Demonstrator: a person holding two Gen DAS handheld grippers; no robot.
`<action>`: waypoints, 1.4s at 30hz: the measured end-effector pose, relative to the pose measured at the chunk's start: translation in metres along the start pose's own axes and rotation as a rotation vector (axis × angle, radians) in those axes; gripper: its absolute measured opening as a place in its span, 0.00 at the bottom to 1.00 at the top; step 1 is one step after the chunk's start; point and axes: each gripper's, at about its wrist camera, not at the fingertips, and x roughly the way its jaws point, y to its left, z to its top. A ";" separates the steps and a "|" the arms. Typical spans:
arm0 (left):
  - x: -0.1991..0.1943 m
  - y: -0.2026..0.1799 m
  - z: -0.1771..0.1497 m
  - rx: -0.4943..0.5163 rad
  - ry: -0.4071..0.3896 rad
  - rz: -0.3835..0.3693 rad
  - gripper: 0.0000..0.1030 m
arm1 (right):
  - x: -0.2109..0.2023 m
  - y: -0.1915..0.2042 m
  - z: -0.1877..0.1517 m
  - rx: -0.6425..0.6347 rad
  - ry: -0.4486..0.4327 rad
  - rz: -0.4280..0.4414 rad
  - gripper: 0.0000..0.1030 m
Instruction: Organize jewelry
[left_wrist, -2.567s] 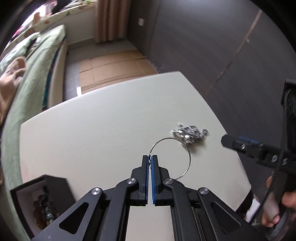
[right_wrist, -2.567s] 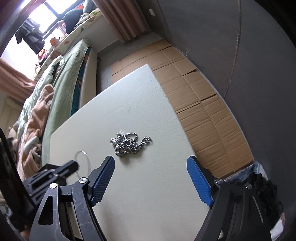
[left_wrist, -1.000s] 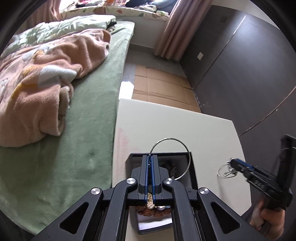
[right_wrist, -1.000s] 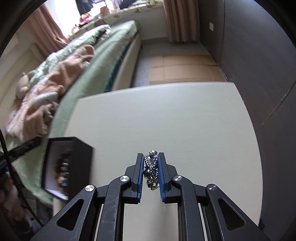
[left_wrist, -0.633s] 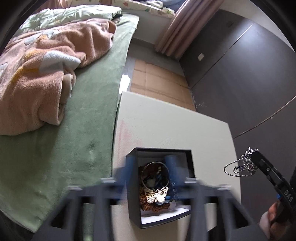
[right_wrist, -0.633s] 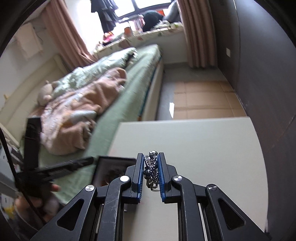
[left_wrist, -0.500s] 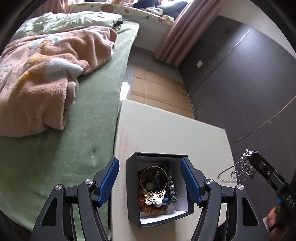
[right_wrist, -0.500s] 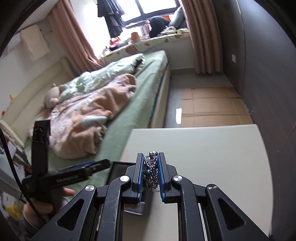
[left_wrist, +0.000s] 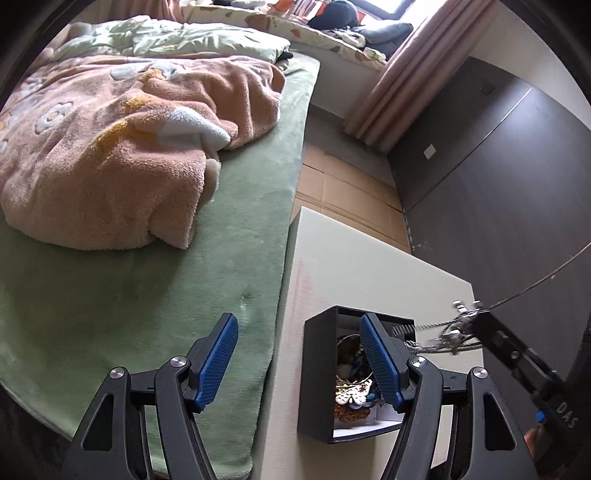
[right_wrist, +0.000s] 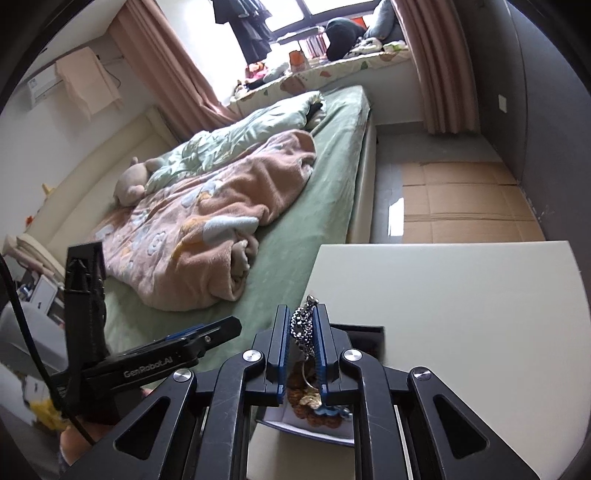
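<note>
A black jewelry box (left_wrist: 318, 373) with a white inside stands at the left edge of the cream table (left_wrist: 351, 273). It holds a silver hoop, a butterfly piece (left_wrist: 351, 395) and beads. My left gripper (left_wrist: 301, 360) is open and empty, its right finger over the box. My right gripper (right_wrist: 301, 332) is shut on a silver chain (right_wrist: 303, 326) and holds it just above the box (right_wrist: 365, 334). The chain also shows in the left wrist view (left_wrist: 452, 334), dangling at the box's right rim.
A green bed (left_wrist: 147, 288) with a pink blanket (left_wrist: 110, 147) lies right against the table's left edge. A dark wall (left_wrist: 498, 184) runs along the right. Cardboard sheets (right_wrist: 461, 206) cover the floor beyond the table.
My left gripper opened and dropped the silver hoop into the box, then drifted left. My right gripper closed on the chain, lifted it and carried it over the box.
</note>
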 end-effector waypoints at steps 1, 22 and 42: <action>-0.001 0.000 0.000 -0.002 -0.001 0.001 0.67 | 0.003 0.001 0.001 0.003 0.005 0.015 0.13; -0.013 -0.013 -0.011 0.032 -0.030 -0.004 0.67 | -0.038 -0.044 -0.018 0.140 0.018 -0.037 0.57; -0.073 -0.097 -0.083 0.310 -0.168 -0.061 1.00 | -0.132 -0.085 -0.085 0.188 -0.070 -0.219 1.00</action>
